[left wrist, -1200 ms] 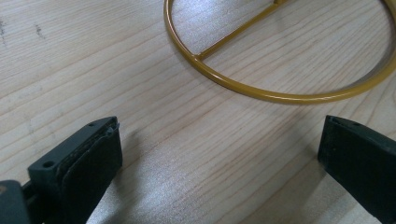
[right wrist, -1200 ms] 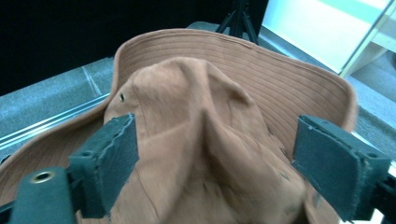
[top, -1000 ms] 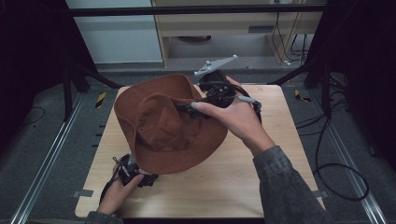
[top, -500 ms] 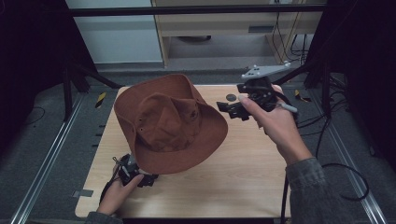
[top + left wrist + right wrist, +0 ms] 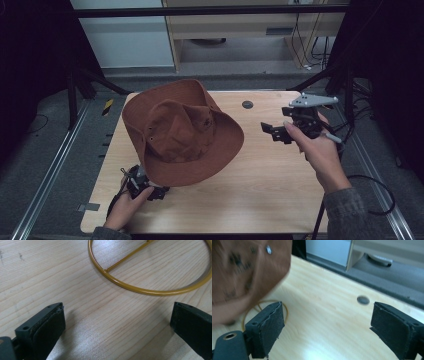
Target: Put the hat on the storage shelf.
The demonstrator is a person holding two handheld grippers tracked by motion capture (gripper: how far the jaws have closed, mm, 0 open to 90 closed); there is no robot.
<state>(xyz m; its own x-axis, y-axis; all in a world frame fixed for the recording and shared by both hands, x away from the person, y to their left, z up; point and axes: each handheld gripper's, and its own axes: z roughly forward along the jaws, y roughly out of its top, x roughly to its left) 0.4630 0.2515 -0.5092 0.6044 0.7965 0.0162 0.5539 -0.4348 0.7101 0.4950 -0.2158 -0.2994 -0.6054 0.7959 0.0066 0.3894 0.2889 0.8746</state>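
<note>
Brown hat (image 5: 182, 132) sits on yellow ring stand (image 5: 147, 287). Right gripper (image 5: 280, 132) at hat's 3 o'clock, jaws wide apart, empty. Left gripper (image 5: 142, 182) at 7 o'clock, jaws apart.

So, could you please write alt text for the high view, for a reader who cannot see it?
A brown hat sits on a wooden table. The left gripper is at the hat's near brim, and the right gripper, jaws open, is held apart from the hat.
</note>
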